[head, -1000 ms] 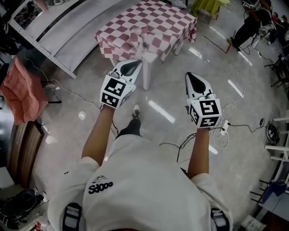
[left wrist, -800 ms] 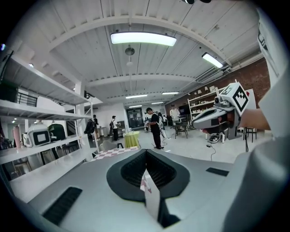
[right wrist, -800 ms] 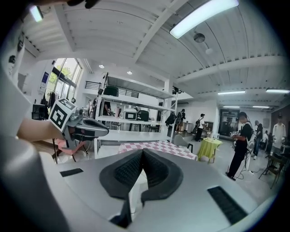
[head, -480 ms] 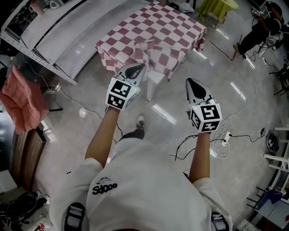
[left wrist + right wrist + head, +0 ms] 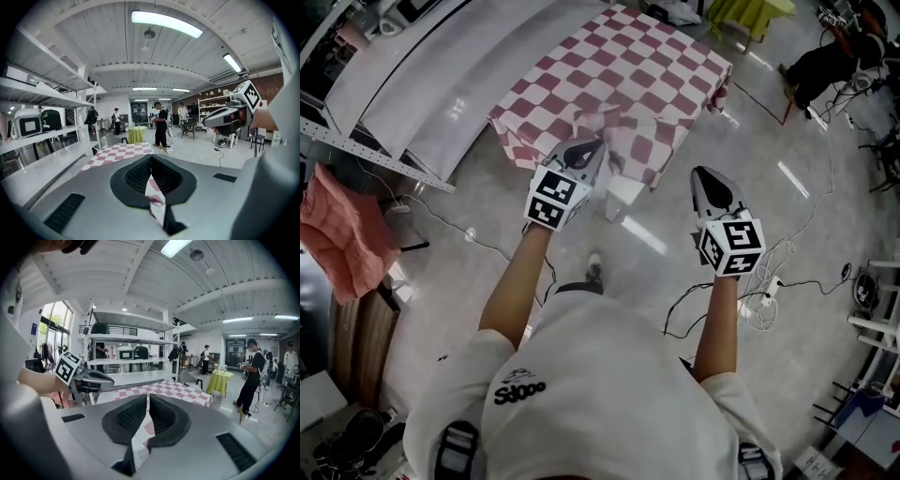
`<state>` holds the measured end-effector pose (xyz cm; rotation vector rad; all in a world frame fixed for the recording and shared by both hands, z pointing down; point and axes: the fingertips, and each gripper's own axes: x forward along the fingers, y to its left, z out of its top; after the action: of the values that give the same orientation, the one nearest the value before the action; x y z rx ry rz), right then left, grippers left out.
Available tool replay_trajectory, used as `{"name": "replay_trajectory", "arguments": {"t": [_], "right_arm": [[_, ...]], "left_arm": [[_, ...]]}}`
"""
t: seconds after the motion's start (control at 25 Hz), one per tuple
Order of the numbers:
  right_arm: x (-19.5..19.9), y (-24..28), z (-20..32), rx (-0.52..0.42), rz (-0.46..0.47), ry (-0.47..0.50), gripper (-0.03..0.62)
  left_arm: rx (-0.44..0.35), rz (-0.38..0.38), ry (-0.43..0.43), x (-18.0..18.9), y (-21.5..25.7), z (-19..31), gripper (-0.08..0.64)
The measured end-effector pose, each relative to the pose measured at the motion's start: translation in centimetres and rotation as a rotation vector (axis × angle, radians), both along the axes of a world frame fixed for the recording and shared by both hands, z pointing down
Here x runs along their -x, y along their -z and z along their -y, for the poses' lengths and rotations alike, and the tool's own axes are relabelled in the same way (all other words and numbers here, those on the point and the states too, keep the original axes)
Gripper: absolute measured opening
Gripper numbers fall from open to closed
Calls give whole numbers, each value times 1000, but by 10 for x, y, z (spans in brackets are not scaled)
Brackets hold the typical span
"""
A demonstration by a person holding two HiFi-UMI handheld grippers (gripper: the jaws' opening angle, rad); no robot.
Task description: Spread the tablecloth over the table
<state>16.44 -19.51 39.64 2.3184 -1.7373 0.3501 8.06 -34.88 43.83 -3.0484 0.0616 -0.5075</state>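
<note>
Tablecloth [image 5: 628,66]: pink-and-white check, seen at top centre of the head view. It is laid over the table [image 5: 619,199], of which only one white leg is left bare. The top is covered corner to corner, w/ the hems hung down on the visible sides. Most of the top lies flat. The middle of the near edge is rucked: a pale bunched fold is pushed up there and the checks are distorted round it.

Left gripper [image 5: 592,145]: held out w/ its tip over the near hem, by the rucked part; contact can't be judged from above. In the left gripper view the jaws are pressed together at the tips and nothing is clamped. Check cloth is seen only through the wedge-shaped gap behind them.

Right gripper [image 5: 703,172]: held over bare floor, just off the table's near right corner, apart from the cloth. Jaws are closed bar a hairline slit; nothing is held.

Floor [image 5: 469,281]: glossy pale grey, w/ light reflections. Cables and a power strip [image 5: 766,281] are trailed at the right.

Long white shelving [image 5: 422,75] is set along the left, and a salmon cloth [image 5: 342,230] is hung below it. A small table w/ a yellow-green cover [image 5: 750,11] is seen beyond the checked table. A person in black [image 5: 820,58] is seen at the upper right. Strip lights [image 5: 166,23] are mounted on a white ribbed ceiling.
</note>
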Motion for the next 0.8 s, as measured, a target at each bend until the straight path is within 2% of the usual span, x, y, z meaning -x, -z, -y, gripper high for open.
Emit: {"name": "replay_trajectory", "arguments": {"t": [0.32, 0.48, 0.64, 0.8], "right_arm": [[-6, -43, 37, 99, 74, 54, 155], [-10, -72, 49, 144, 118, 91, 191], [-11, -105, 60, 186, 154, 159, 233], [-9, -137, 73, 250, 162, 268, 258]], "left_arm": [[68, 64, 12, -16, -43, 34, 29], [98, 117, 34, -19, -69, 40, 127], [129, 192, 81, -13, -101, 37, 147], [172, 256, 136, -18, -129, 37, 155]]}}
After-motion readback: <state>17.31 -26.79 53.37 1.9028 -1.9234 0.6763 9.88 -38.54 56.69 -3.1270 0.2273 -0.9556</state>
